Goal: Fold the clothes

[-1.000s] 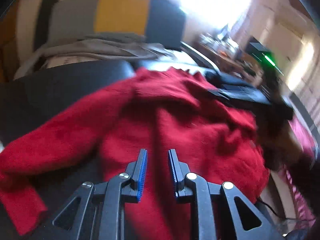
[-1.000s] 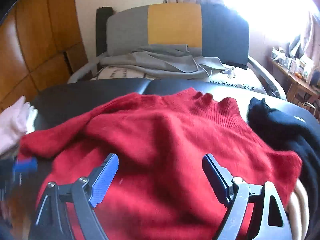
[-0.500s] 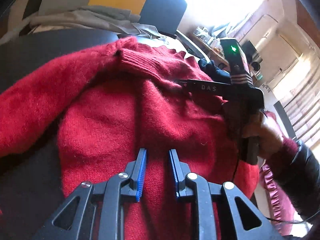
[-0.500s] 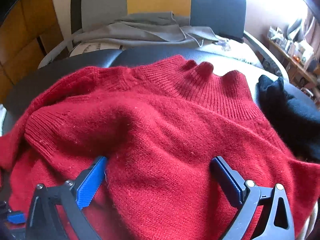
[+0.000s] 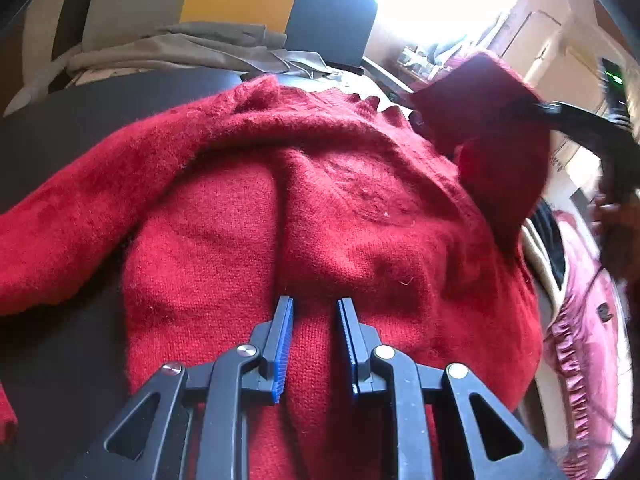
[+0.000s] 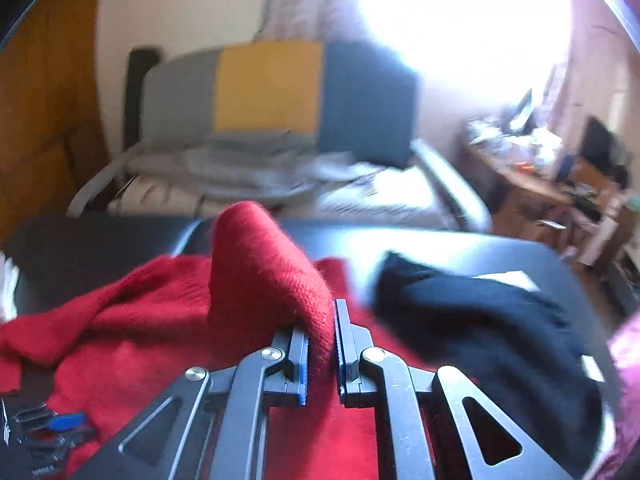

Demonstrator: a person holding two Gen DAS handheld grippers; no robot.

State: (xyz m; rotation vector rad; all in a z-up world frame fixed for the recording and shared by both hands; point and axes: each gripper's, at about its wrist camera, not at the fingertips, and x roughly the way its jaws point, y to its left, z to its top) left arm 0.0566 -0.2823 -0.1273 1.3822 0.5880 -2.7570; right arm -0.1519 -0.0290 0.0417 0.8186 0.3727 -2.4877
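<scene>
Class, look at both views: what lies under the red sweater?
The red sweater lies on a black padded surface, visible around its edges. Whatever sits beneath its middle is covered and cannot be seen.

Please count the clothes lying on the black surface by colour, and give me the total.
Red: 1, the red sweater, a part of it lifted by the right gripper
Black: 1, the black garment beside it
Total: 2
</scene>
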